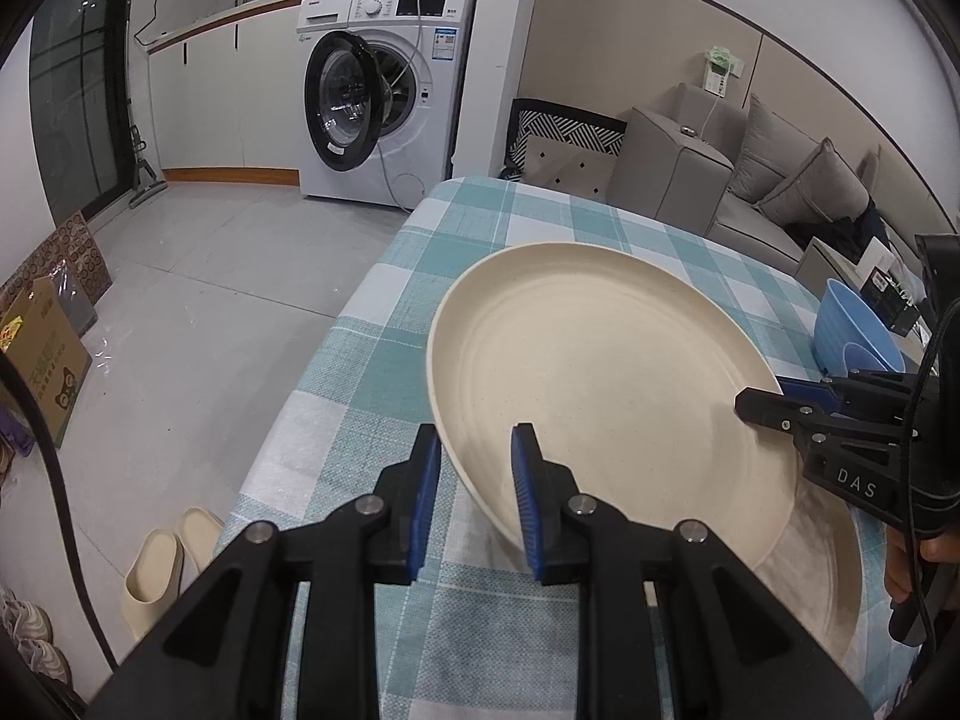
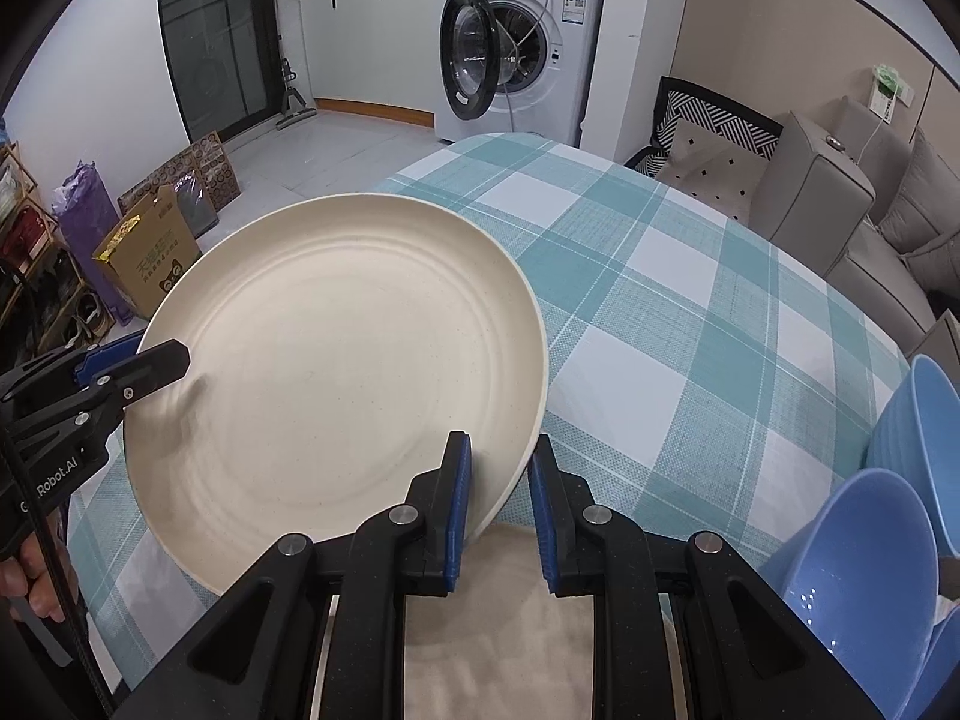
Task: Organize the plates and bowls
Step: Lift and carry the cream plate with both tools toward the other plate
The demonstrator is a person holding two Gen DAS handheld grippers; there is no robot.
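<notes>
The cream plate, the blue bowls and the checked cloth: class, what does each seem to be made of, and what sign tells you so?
Cream plate: likely wheat-straw plastic or melamine, matte, given its fine specks and moulded rings. Blue bowls: probably plastic, smooth with a soft sheen and ribbed walls. Checked cloth: woven fabric, matte, its weave grain showing.

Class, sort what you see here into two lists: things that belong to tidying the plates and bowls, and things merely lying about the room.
Part of the job:
- cream plate, gripped at opposite rims by the left tongs and right tongs
- second cream plate lying beneath
- blue bowls

Just lying about:
- washing machine
- slippers
- cardboard box
- sofa
</notes>
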